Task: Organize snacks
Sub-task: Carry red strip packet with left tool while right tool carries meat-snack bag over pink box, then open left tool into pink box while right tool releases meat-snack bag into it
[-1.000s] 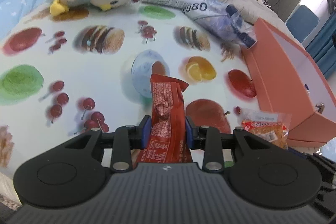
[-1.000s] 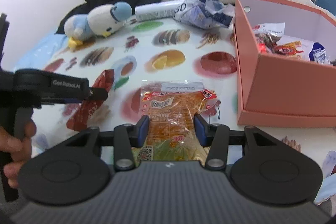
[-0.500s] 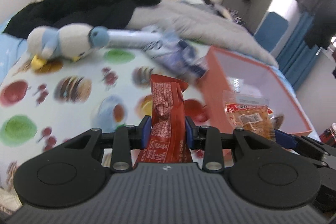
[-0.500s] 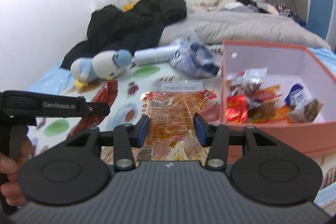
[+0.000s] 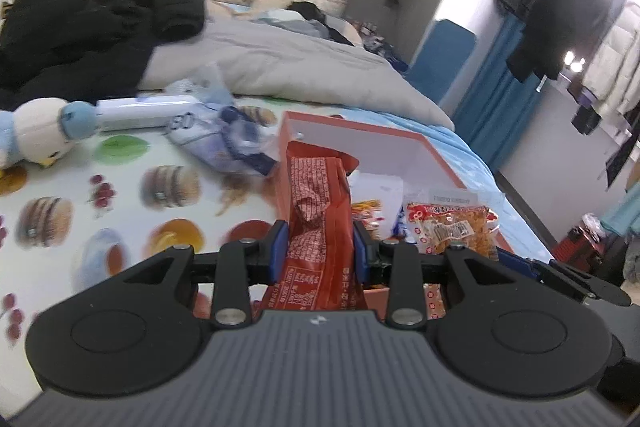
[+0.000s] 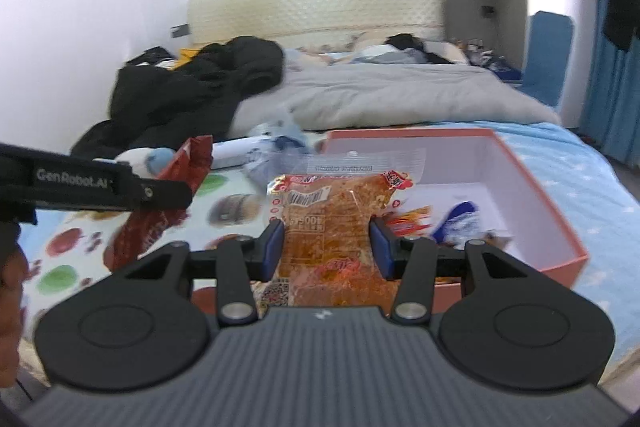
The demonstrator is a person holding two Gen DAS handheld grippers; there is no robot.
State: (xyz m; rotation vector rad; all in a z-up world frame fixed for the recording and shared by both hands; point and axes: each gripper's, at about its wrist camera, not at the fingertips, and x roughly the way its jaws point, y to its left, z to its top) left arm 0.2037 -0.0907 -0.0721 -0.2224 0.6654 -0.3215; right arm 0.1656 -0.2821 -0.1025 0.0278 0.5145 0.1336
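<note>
Above pink box (image 6: 560, 251), both packets raised since earlier

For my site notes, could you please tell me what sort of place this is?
Most likely a bedroom: a bed with a padded headboard and a grey duvet, and clothes hanging on a rack beside it.

- Left gripper (image 5: 320, 247) tilted downward, blue pads clamped on a red packet (image 5: 320, 211).
- Right gripper (image 6: 326, 247) angled down, pads pinching an orange snack bag (image 6: 326, 223).

Left claw (image 5: 320, 253) grips a red snack packet (image 5: 318, 211) (upright) before the orange box (image 5: 436, 155).
</note>
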